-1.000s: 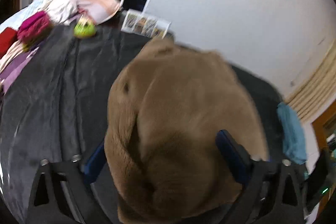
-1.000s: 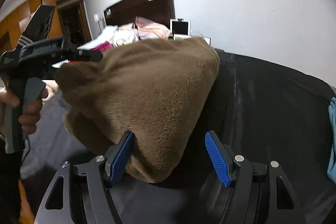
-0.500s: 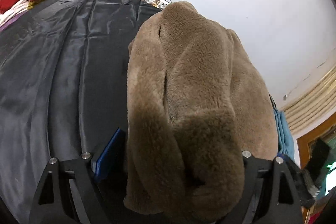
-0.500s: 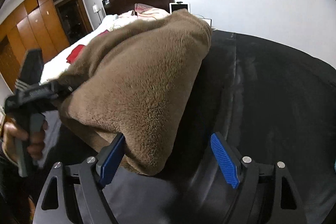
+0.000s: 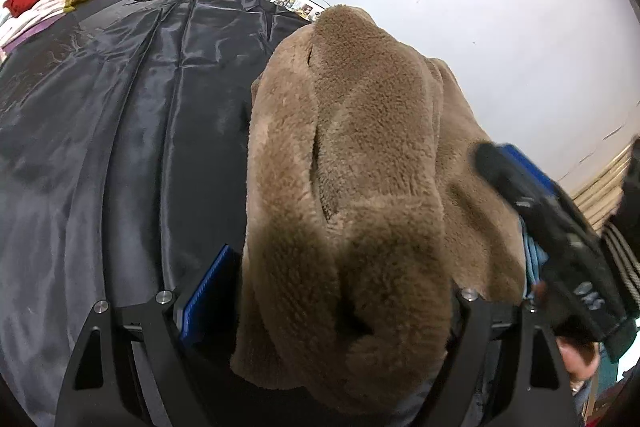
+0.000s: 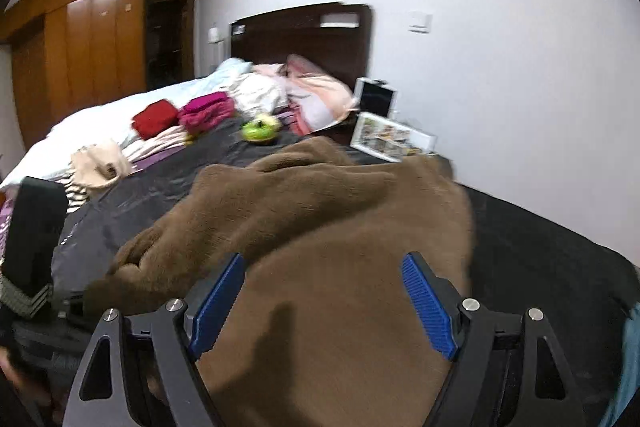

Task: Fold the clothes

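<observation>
Brown fleece, a bulky garment, is seen draped between the spread blue pads of the left gripper; whether it is pinched there cannot be told, as the right-hand pad is hidden under the pile. In the right wrist view the same garment is spread ahead of and between the parted fingers of the right gripper, which are not closed on it. A dark satin sheet is laid beneath, left of the left gripper.

Right claw spread over brown fleece garment, seemingly not gripping.
</observation>
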Demonstrator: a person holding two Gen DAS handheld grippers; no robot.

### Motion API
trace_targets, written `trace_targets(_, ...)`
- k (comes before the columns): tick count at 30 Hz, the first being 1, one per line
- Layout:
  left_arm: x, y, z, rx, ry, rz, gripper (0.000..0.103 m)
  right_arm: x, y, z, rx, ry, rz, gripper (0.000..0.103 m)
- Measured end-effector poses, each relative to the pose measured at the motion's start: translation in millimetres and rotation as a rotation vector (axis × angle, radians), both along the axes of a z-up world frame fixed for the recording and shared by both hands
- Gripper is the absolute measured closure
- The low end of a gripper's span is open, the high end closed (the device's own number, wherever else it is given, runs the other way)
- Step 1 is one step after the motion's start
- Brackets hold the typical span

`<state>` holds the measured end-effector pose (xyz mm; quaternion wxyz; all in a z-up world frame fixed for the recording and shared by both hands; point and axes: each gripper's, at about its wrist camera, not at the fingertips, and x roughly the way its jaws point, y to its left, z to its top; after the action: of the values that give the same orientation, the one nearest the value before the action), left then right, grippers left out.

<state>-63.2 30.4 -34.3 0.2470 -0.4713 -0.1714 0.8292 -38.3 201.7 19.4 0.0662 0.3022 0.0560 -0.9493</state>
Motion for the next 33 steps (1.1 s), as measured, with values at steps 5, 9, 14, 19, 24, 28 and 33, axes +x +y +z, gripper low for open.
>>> trace_targets(5, 14.8, -14.2, 11.3, -0.023, 0.043, -0.010, 0.017, -20.7, -8.0, -19.4, -0.095, -0.099, 0.061, 0.021)
trace_targets(9, 22.0, -30.9, 32.7, -0.040, 0.097, -0.015, 0.016, -15.6, -10.3, -31.1, -0.004, -0.082, 0.043, 0.021)
trace_targets(14, 7.1, -37.6, 62.8, -0.075, 0.175, 0.001, 0.016, -7.3, -22.7, -45.0, 0.048, -0.063, 0.047, 0.021)
trace_targets(19, -15.2, -13.0, 80.9, -0.074, 0.186, -0.016, 0.016, -2.4, -27.3, -49.8, 0.052, -0.048, 0.053, 0.021)
trace_targets(24, -49.1, 23.2, 63.6, -0.180, 0.132, -0.047, 0.015, 0.9, -24.5, -50.3, 0.028, -0.053, 0.061, 0.021)
trace_targets(28, -73.9, 31.0, 37.8, -0.213, 0.026, -0.056, 0.015, 2.7, -21.5, -49.8, 0.010, -0.053, 0.075, 0.021)
trace_targets(33, -87.1, 12.9, 18.6, -0.144, -0.048, -0.086, 0.011, 13.3, 4.8, -33.9, -0.110, -0.069, 0.147, 0.016)
